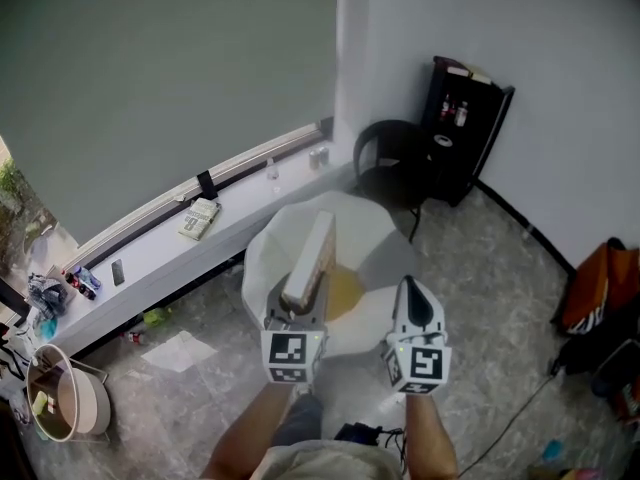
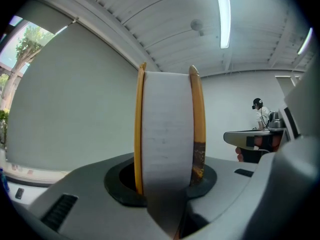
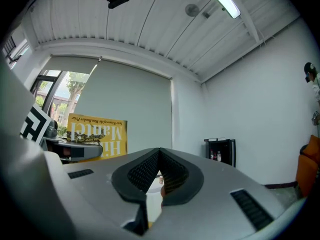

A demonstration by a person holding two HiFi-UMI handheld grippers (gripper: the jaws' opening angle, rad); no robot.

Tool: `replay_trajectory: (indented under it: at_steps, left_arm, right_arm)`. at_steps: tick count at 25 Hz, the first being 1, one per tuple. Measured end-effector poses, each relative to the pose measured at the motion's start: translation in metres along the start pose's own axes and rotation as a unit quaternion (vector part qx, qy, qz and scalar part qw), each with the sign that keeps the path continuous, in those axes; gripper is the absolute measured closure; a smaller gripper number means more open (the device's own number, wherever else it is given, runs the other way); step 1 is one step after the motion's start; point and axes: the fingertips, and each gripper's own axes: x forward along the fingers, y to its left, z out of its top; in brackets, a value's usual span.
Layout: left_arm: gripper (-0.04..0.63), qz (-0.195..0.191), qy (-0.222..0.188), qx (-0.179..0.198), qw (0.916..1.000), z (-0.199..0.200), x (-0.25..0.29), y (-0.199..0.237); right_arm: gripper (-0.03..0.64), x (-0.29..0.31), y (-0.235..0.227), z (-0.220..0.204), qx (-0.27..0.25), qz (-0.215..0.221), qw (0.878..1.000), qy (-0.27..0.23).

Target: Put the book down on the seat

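You have the book in hand, but it is not down yet, so the putting-down itself is what remains. Your left claw is clamped on the lower part of the book. In the left gripper view the white page block and both yellow covers rise straight up from between the two grey jaws, which press on it from either side. The book stands on edge, pages toward you, and is not lying flat.

In the head view it hangs above the white seat, over the near-left part, and I judge it to be clear of the surface rather than touching it. A black chair stands beyond the white seat against the wall. The book is nowhere near that one, so the white seat looks like your target.

Your right claw hovers just to the right of the book, also above the white seat, with its jaws drawn together on nothing. From its own view the book's yellow cover shows off to its left, apart from it.

What is left is to lower the book, lay it on the seat and let go.
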Motion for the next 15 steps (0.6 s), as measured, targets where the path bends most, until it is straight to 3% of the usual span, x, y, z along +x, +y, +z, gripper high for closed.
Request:
replay_trajectory:
  at_steps: [8, 15]
  left_arm:
    - [0.448, -0.007, 0.007, -0.007, 0.9999, -0.005, 0.091, 0.077]
    - [0.448, -0.026, 0.013, -0.01, 0.9995, -0.011, 0.146, 0.111]
  right_arm:
    - [0.615, 0.118, 0.016, -0.004, -0.007, -0.004, 1.0, 0.006]
    - [0.615, 0.177, 0.02, -0.017, -0.019, -0.018, 1.0, 0.015]
